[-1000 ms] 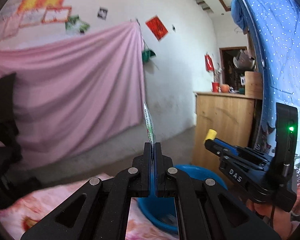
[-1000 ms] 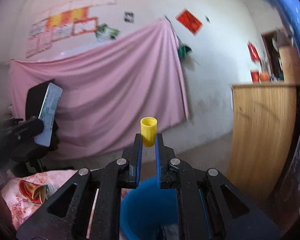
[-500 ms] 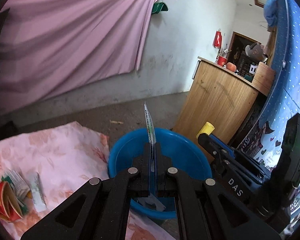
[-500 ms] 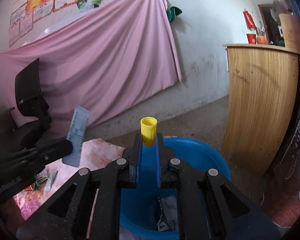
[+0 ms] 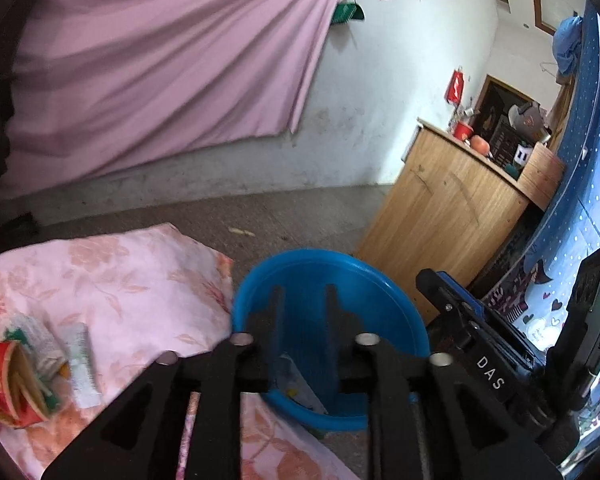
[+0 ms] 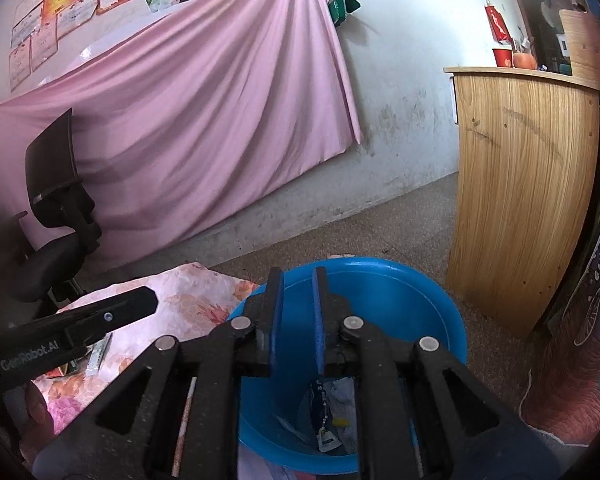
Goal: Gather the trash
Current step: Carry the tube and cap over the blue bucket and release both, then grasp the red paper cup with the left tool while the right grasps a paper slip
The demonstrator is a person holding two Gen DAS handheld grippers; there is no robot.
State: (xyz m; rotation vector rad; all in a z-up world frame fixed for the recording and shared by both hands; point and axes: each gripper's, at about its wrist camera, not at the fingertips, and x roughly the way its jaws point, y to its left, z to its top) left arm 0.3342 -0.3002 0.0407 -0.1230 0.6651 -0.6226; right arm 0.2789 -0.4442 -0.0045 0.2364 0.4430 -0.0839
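1. Left gripper (image 5: 303, 294) released, fingers spread apart with nothing between them, hovering over the blue basin (image 5: 396, 300).
2. Right gripper (image 6: 297, 280) also released, blue pads (image 6: 275, 316) parted, empty, over the same basin (image 6: 432, 300).
3. Trash in the basin: wrappers (image 6: 332, 408) lie on the bottom, near side; one small yellow piece (image 6: 342, 422) among them, too small to identify.
4. Floral pink cloth (image 5: 140, 280) sits left of the basin, its edge touching the rim.
5. More trash on the cloth, far left: red packet (image 5: 4, 384), a crumpled wrapper (image 5: 40, 344) and a white strip wrapper (image 5: 82, 364) just beside it.
6. Wooden cabinet (image 6: 520, 200) right of the basin, close by; black office chair (image 6: 56, 208) far left against the pink drape (image 6: 200, 120).
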